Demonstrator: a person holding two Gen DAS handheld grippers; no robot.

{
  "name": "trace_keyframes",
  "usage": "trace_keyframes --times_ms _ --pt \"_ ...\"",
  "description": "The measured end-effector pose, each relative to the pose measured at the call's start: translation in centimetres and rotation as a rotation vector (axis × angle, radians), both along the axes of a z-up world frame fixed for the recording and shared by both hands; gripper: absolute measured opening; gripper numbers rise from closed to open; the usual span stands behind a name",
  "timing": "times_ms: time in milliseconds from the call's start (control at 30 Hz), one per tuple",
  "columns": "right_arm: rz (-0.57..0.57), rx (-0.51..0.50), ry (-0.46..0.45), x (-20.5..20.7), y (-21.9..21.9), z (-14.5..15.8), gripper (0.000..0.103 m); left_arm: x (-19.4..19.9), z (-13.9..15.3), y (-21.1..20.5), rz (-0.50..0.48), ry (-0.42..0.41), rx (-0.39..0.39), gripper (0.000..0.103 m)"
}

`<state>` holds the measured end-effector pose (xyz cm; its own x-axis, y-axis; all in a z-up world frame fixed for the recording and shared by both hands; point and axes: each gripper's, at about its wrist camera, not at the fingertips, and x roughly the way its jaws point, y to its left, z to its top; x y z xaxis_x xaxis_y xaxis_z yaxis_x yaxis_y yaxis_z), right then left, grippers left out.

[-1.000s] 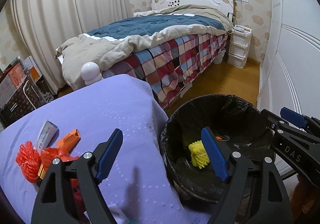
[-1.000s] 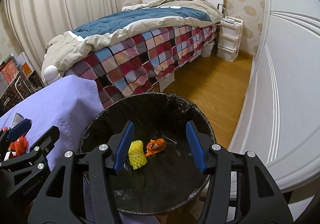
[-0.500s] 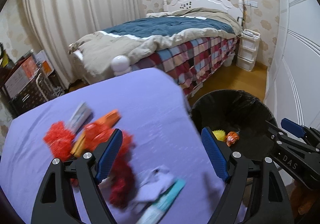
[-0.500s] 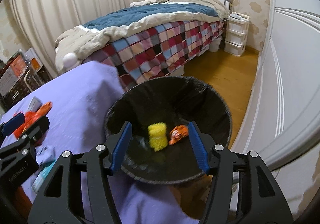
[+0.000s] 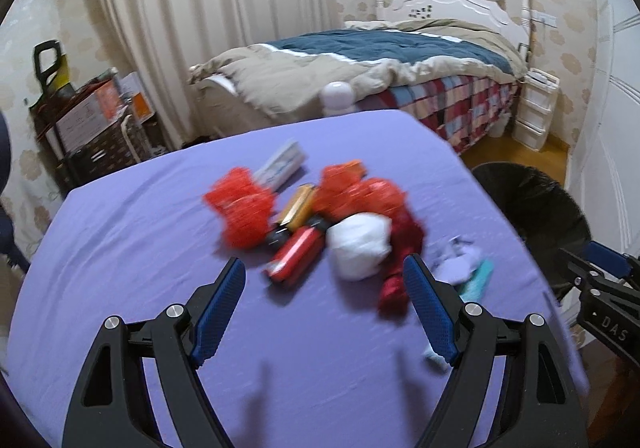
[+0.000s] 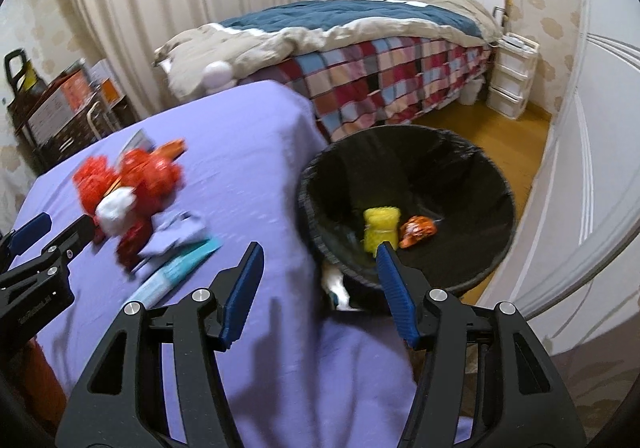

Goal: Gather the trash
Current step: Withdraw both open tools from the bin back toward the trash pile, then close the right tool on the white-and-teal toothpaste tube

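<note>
A pile of trash lies on the purple-covered table (image 5: 160, 256): a red mesh net (image 5: 238, 208), red wrappers (image 5: 368, 194), a red can (image 5: 298, 258), a white crumpled wad (image 5: 360, 246), purple tissue (image 5: 458, 260) and a teal packet (image 5: 478, 282). My left gripper (image 5: 324, 274) hangs open and empty just short of the pile. My right gripper (image 6: 320, 260) is open and empty over the table's edge beside the black-lined bin (image 6: 472, 176). In the bin lie a yellow foam net (image 6: 381, 228) and an orange wrapper (image 6: 418, 231). The pile (image 6: 132, 180) is left of it.
A bed (image 5: 400, 60) with a checked cover stands behind the table, and white drawers (image 6: 512, 80) beside it. A dark shelf with boxes (image 5: 88, 128) is at the far left. A white wardrobe door (image 6: 592, 168) runs along the right. Something white (image 6: 336, 284) lies between table and bin.
Both views have swung left, away from the bin and over the table. The trash pile has come to the middle of the left wrist view. Both grippers stay empty.
</note>
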<state>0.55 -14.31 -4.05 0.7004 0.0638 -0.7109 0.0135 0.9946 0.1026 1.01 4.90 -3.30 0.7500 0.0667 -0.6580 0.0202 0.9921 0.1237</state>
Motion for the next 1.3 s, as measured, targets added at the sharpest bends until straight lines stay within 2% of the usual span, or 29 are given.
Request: trace_keyframes --times_ms 333,633,1300 --pt "0.127 -0.039 0.024 -0.4 6.2 -0.4 0.057 -1.6 -1.5 6.5 0.124 0.031 -0.014 0.078" --pt "0.173 -0.063 0.076 0.5 9.5 -1.4 0.058 -1.8 -2.0 9.5 0.182 0.047 -0.045 0.078" --pt "0.132 -0.098 0.097 -0.1 7.7 -1.7 0.057 -1.5 -2.3 9.6 0.175 0.052 -0.057 0.078"
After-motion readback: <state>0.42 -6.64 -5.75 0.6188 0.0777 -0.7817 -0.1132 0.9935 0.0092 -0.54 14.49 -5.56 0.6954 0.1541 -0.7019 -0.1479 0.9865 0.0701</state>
